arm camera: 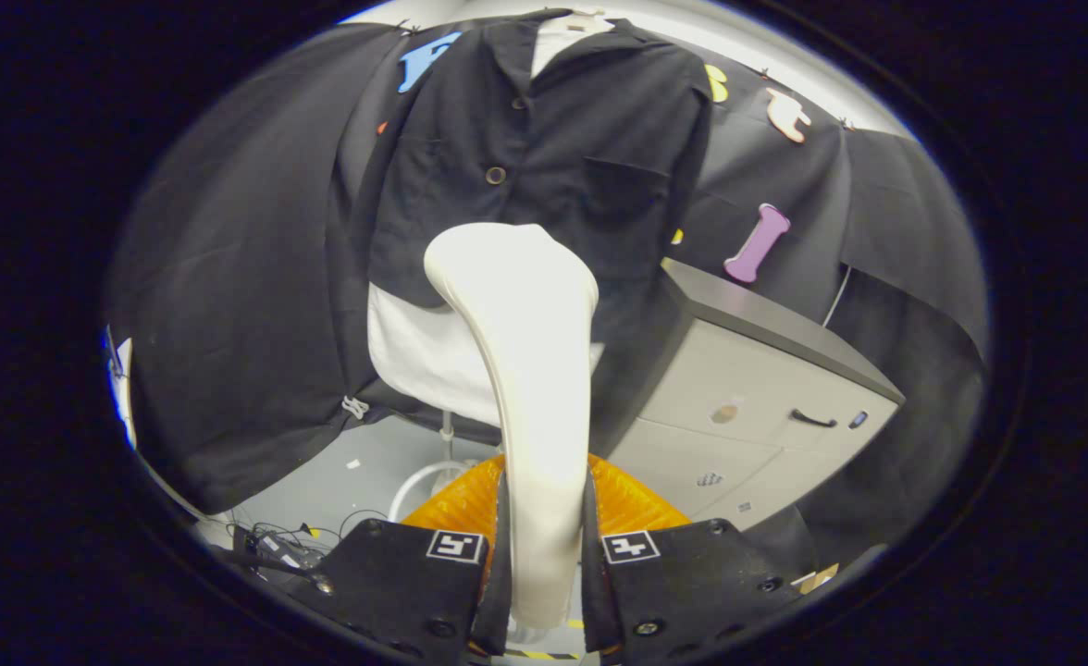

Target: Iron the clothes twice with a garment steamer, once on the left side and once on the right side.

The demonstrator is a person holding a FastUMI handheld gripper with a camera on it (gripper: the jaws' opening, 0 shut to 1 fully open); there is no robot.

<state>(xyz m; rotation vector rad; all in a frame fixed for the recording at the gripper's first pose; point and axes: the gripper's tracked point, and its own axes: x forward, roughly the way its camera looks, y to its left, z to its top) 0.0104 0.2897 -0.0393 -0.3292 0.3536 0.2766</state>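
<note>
A white garment steamer (530, 370) stands upright between my fingers, and my gripper (544, 555) is shut on its handle. Its broad head rises ahead of the fingers and faces a dark short-sleeved shirt (544, 148) that hangs on a hanger over a white undershirt (424, 356). The head sits in front of the shirt's lower middle, just below the chest pocket and a brown button (496, 175). Whether the head touches the cloth I cannot tell.
A beige cabinet with a grey top (766, 388) stands to the right of the shirt, close behind the steamer. Cables (294, 536) lie on the grey floor at lower left. An orange ribbed part (456, 504) shows just behind the fingers.
</note>
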